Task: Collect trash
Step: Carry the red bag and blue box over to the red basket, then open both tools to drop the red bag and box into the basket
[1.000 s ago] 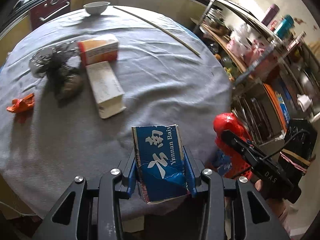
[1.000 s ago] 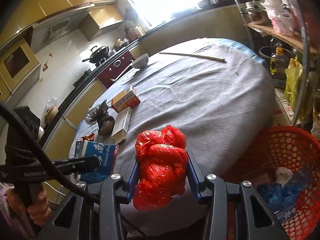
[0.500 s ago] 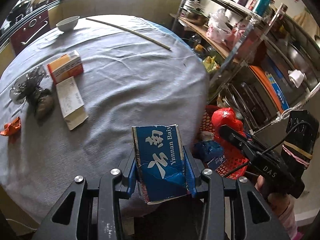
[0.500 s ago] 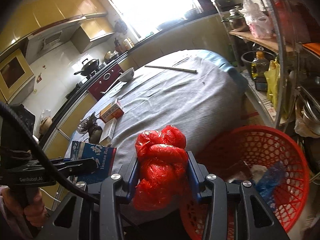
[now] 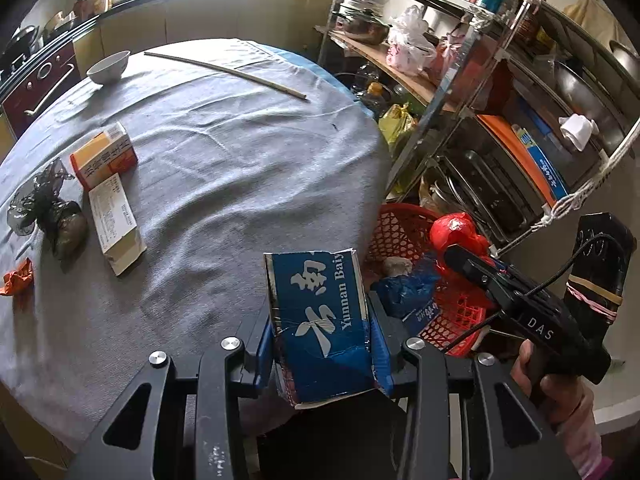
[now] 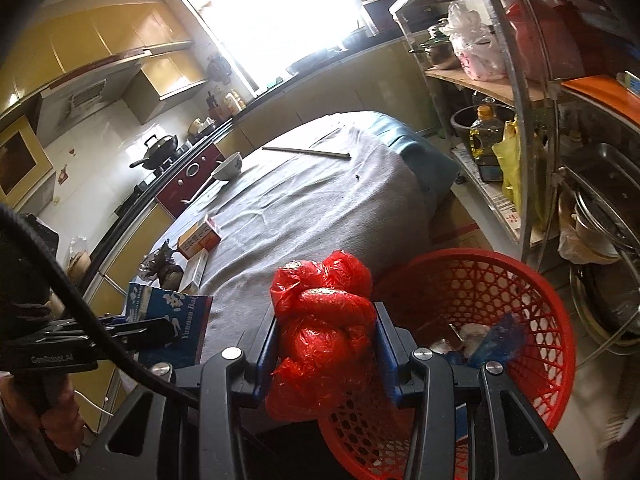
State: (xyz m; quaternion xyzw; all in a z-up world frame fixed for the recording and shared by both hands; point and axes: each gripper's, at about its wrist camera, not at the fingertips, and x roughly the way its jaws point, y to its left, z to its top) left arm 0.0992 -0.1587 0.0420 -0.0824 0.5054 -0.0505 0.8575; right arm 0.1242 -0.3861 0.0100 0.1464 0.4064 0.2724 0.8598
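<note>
My left gripper (image 5: 324, 344) is shut on a torn blue carton (image 5: 320, 320), held above the table's near right edge. My right gripper (image 6: 326, 340) is shut on a red plastic bag (image 6: 320, 320), held at the near left rim of the red mesh basket (image 6: 520, 280). The basket stands on the floor right of the table and holds blue and pale trash (image 6: 492, 336). In the left wrist view the basket (image 5: 396, 220) and the red bag (image 5: 456, 236) show to the right. On the grey tablecloth lie an orange box (image 5: 104, 156), a white box (image 5: 116, 224), a dark crumpled bag (image 5: 52, 216) and an orange scrap (image 5: 18, 278).
A white bowl (image 5: 109, 66) and a long thin stick (image 5: 224, 70) lie at the table's far side. A metal shelf rack (image 5: 500, 100) full of pots, bags and bottles stands close behind the basket. A stove and counter (image 6: 172, 160) run along the far wall.
Both grippers have drawn back and to the right, off the table toward the basket. The basket now fills more of the right wrist view. Both still hold their loads.
</note>
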